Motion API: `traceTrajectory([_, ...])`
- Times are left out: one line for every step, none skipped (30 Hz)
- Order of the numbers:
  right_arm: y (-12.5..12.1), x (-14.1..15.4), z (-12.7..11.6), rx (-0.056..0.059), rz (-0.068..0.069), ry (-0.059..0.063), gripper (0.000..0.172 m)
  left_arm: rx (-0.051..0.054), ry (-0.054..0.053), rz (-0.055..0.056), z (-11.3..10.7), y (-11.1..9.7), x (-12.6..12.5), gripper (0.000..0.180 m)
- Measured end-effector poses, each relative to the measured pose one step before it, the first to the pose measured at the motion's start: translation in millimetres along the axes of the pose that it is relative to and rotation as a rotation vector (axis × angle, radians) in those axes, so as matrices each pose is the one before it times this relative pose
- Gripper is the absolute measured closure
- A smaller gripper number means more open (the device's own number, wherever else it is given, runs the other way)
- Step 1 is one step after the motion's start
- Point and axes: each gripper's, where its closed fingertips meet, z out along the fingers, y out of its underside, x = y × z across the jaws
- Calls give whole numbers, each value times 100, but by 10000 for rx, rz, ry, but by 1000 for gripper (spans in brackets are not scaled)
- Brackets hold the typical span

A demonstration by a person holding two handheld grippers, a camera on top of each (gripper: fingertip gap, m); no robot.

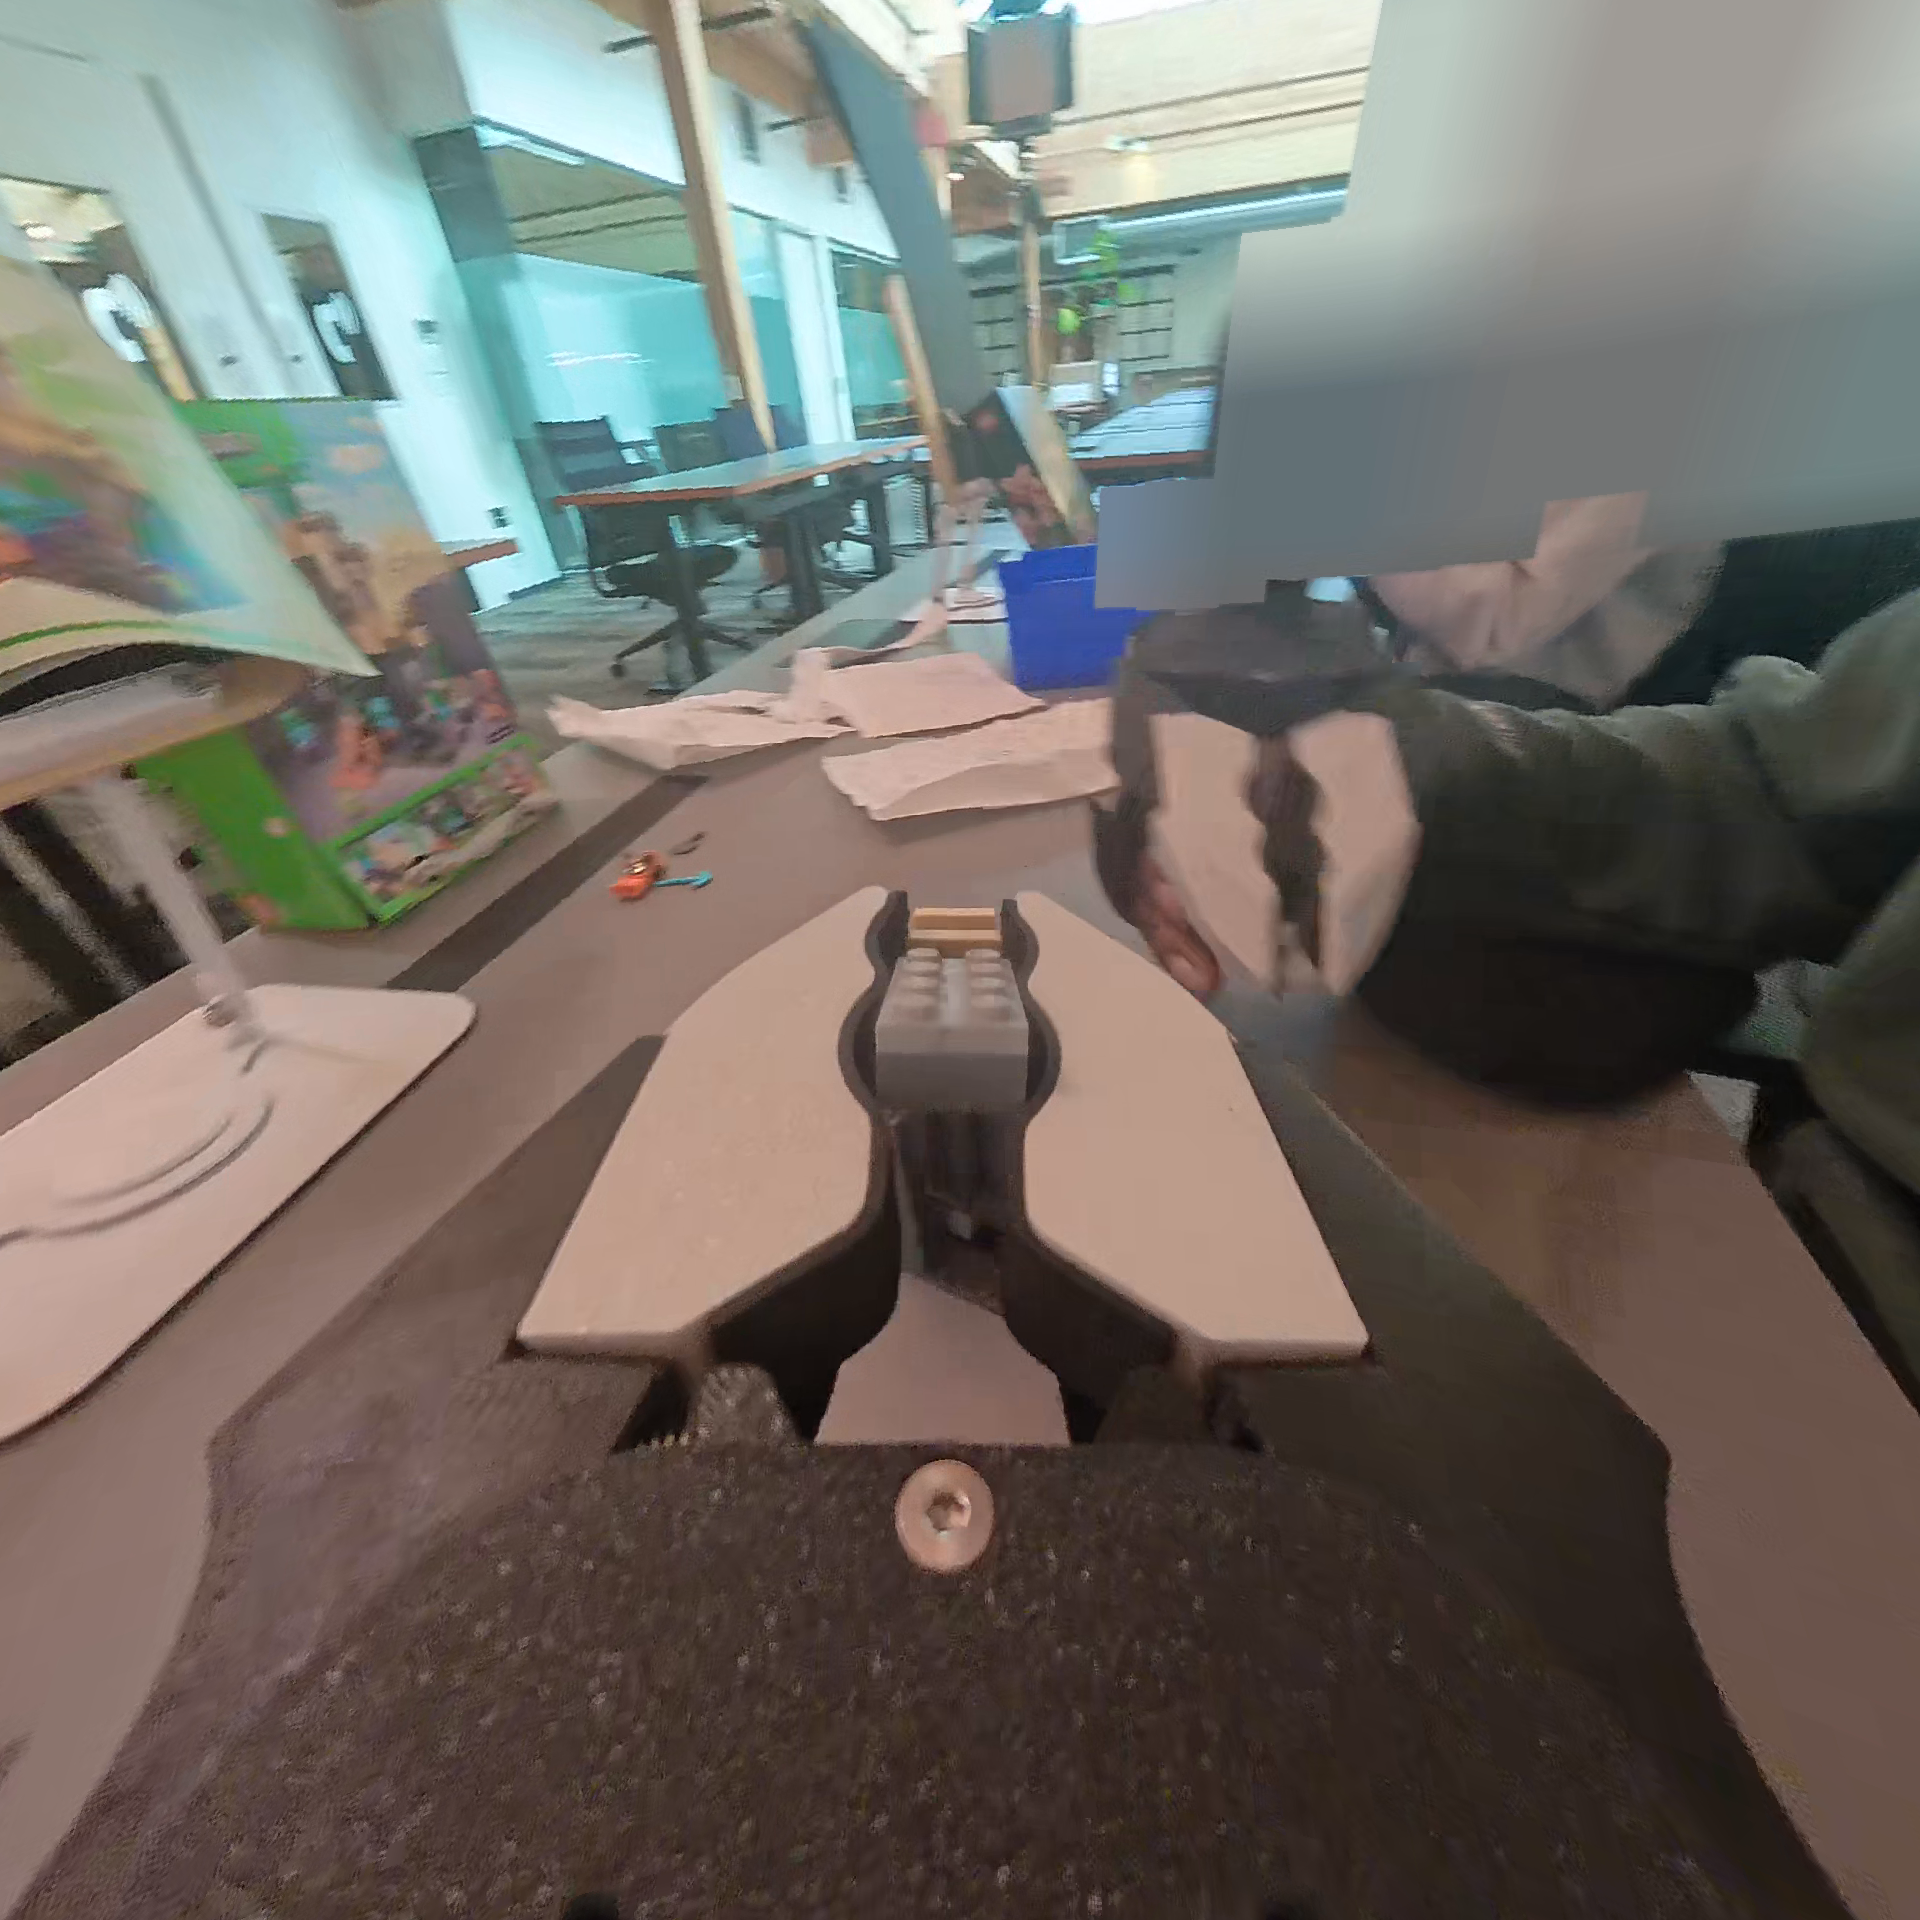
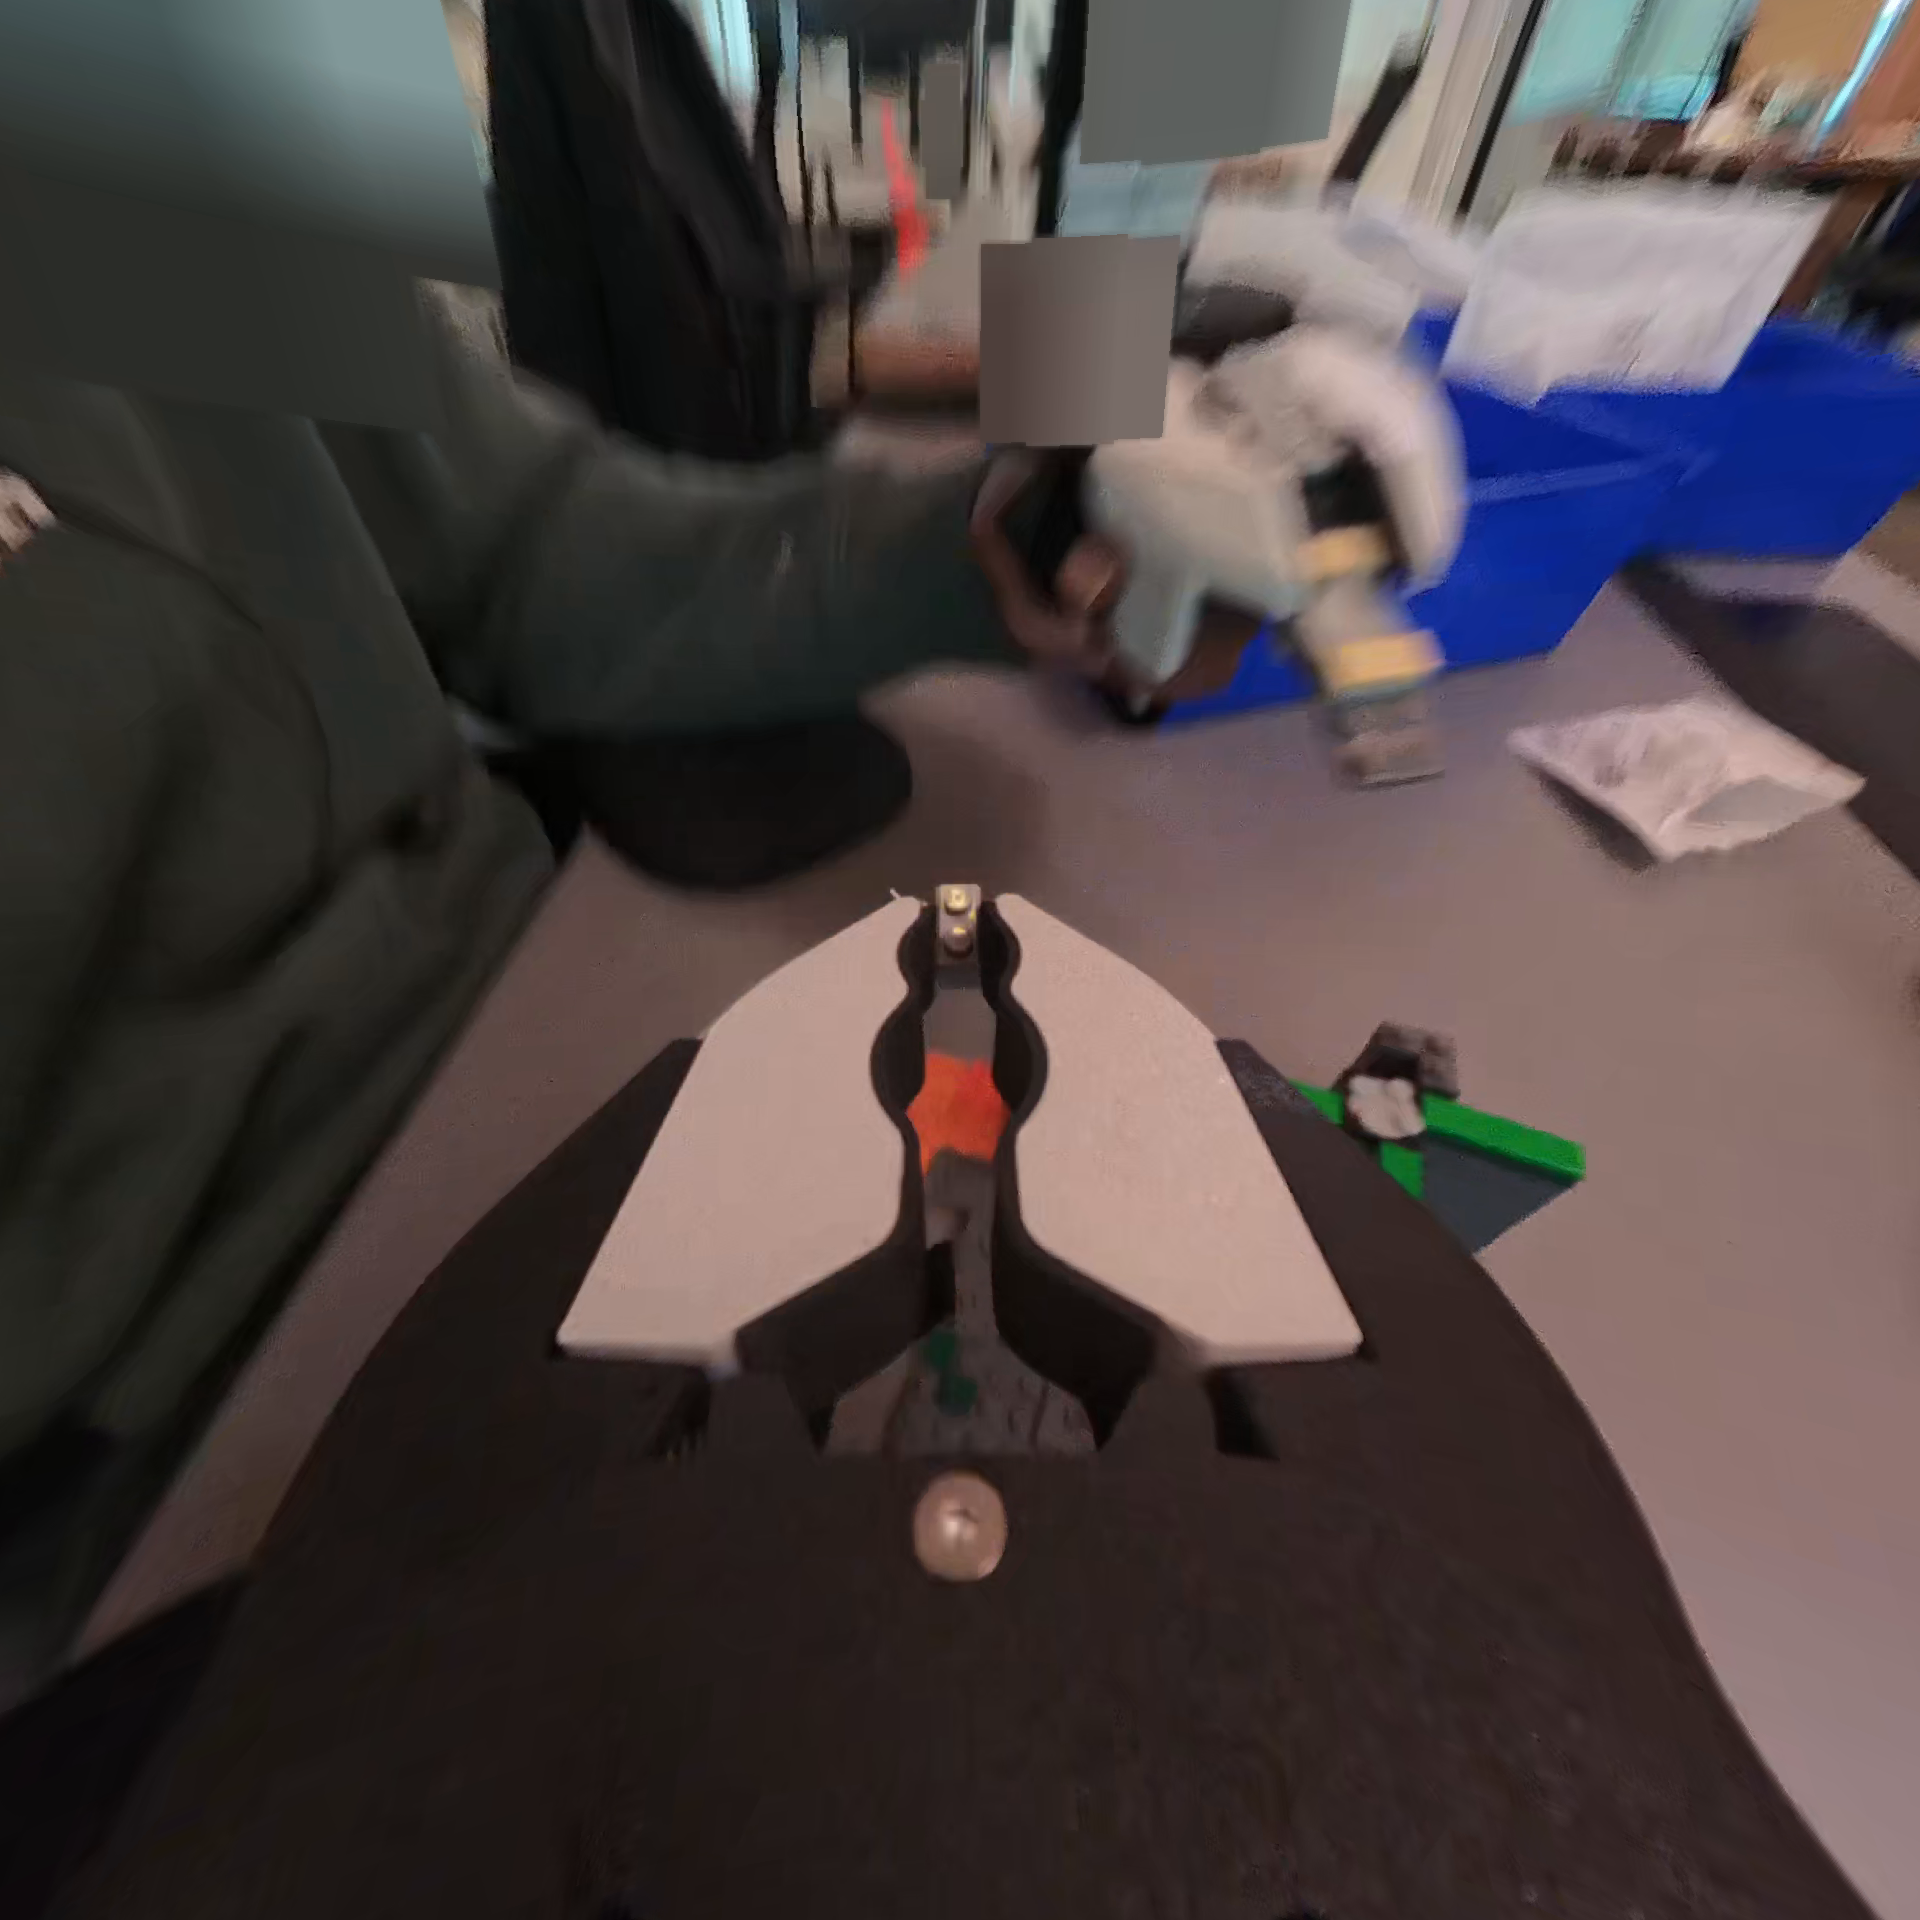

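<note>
In the left wrist view my left gripper [image 1: 951, 920] is shut on a grey studded brick [image 1: 951, 1003] that has tan pieces [image 1: 951, 925] at its far end. The right wrist view shows this gripper [image 2: 1340, 520] blurred, holding a stack of tan and grey bricks [image 2: 1361, 644] above the table. My right gripper [image 2: 956, 914] is shut on a small narrow grey piece [image 2: 956, 925] with two studs, held above the grey table [image 2: 1195, 935]. It also shows blurred in the left wrist view [image 1: 1278, 842], to the right of my left gripper. A sleeved arm [image 2: 675, 582] holds the left gripper.
A green picture box [image 1: 395, 665], a booklet stand on a white base [image 1: 208, 1122], paper sheets [image 1: 935, 727] and a blue bin [image 1: 1060, 623] stand around. Small orange and teal pieces [image 1: 649, 878] lie on the table. A green plate build [image 2: 1455, 1132] and a plastic bag [image 2: 1683, 779] lie to the right. My right fingertips sit around 9 cm from my left ones.
</note>
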Motion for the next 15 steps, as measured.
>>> traceTrajectory([1308, -470, 916, -1052, -453, 74, 164, -26, -239, -44, -38, 182, -486, 163])
traceTrajectory([1000, -371, 951, -800, -323, 64, 164, -48, -162, -59, 79, 211, -314, 163])
traceTrajectory([794, -242, 863, -613, -142, 46, 164, -87, -179, -58, 143, 254, -290, 163])
traceTrajectory([850, 92, 666, -623, -128, 178, 164, -138, -16, 2, 178, 319, -13, 163])
traceTrajectory([816, 260, 447, -563, -181, 266, 164, -122, 22, 40, 180, 279, 93, 163])
traceTrajectory([553, 152, 265, -370, -73, 131, 164, -61, -49, 60, 143, 179, 9, 163])
traceTrajectory([256, 123, 123, -161, 56, 70, 164, -55, 16, 31, 124, 144, 90, 163])
traceTrajectory([209, 306, 57, -140, 108, 170, 164, -41, 33, 4, 114, 129, 87, 163])
traceTrajectory([234, 383, 13, -166, 32, 230, 164, -32, 20, 12, 94, 108, 71, 163])
traceTrajectory([101, 338, -18, -55, 21, 205, 164, -34, 9, 11, 84, 103, 29, 163])
traceTrajectory([37, 301, -8, 4, 97, 158, 164, -37, 17, -1, 70, 119, 32, 163])
traceTrajectory([83, 397, 30, -26, 123, 200, 164, -30, -7, -5, 48, 103, -12, 163])
traceTrajectory([99, 432, 60, -36, 101, 232, 164, -23, -14, 2, 47, 84, -18, 163])
traceTrajectory([328, 284, 123, -178, 19, 154, 164, -24, 0, 3, 31, 67, 2, 163])
traceTrajectory([356, 294, 170, -188, -21, 182, 164, -9, -2, 6, 13, 30, 4, 163])
